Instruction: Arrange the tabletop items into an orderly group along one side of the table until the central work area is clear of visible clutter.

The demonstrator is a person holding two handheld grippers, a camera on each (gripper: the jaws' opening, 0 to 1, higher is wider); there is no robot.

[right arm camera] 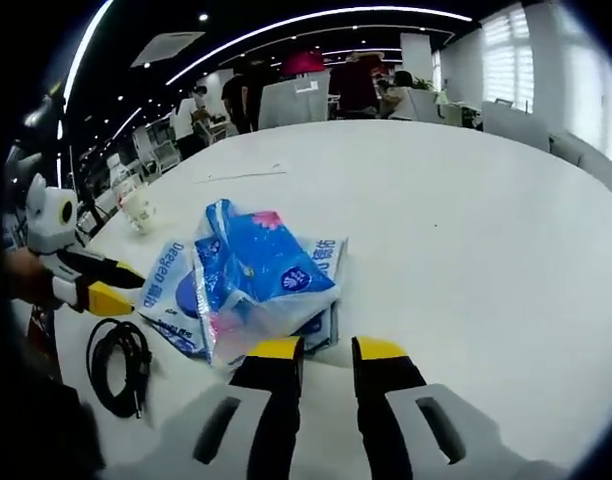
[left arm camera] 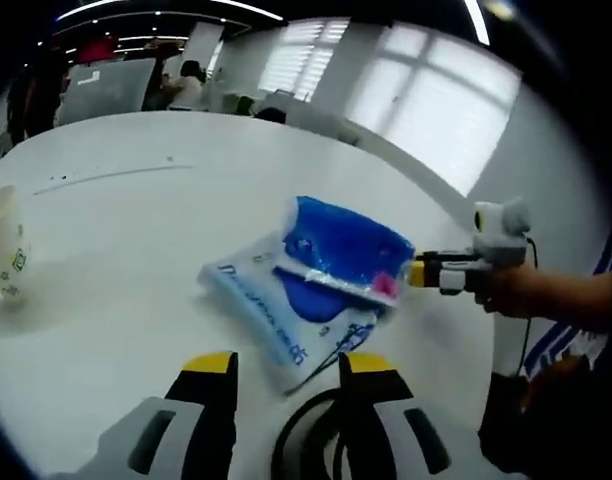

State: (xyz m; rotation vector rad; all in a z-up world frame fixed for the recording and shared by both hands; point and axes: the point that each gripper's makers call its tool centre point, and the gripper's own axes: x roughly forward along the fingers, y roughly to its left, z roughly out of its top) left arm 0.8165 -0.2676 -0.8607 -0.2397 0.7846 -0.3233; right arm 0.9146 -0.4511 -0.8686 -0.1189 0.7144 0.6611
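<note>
Both tongs face the tissue packs from opposite sides of the white tabletop [right arm camera: 466,200]. In the right gripper view the right tongs [right arm camera: 326,350] stand narrowly parted, holding nothing, their tips just short of the blue tissue pack [right arm camera: 261,265] that lies tilted on top of a flatter white-and-blue pack [right arm camera: 171,280]. In the left gripper view the left tongs [left arm camera: 291,365] are also slightly apart and empty, with the flat pack's corner [left arm camera: 286,350] right between and ahead of the tips. Its long axis runs diagonally away from them. The right tongs look nearer to the upper pack. A black cable coil [right arm camera: 116,365] lies beside the packs, and a small cup [right arm camera: 138,210] sits well apart, further back.
</note>
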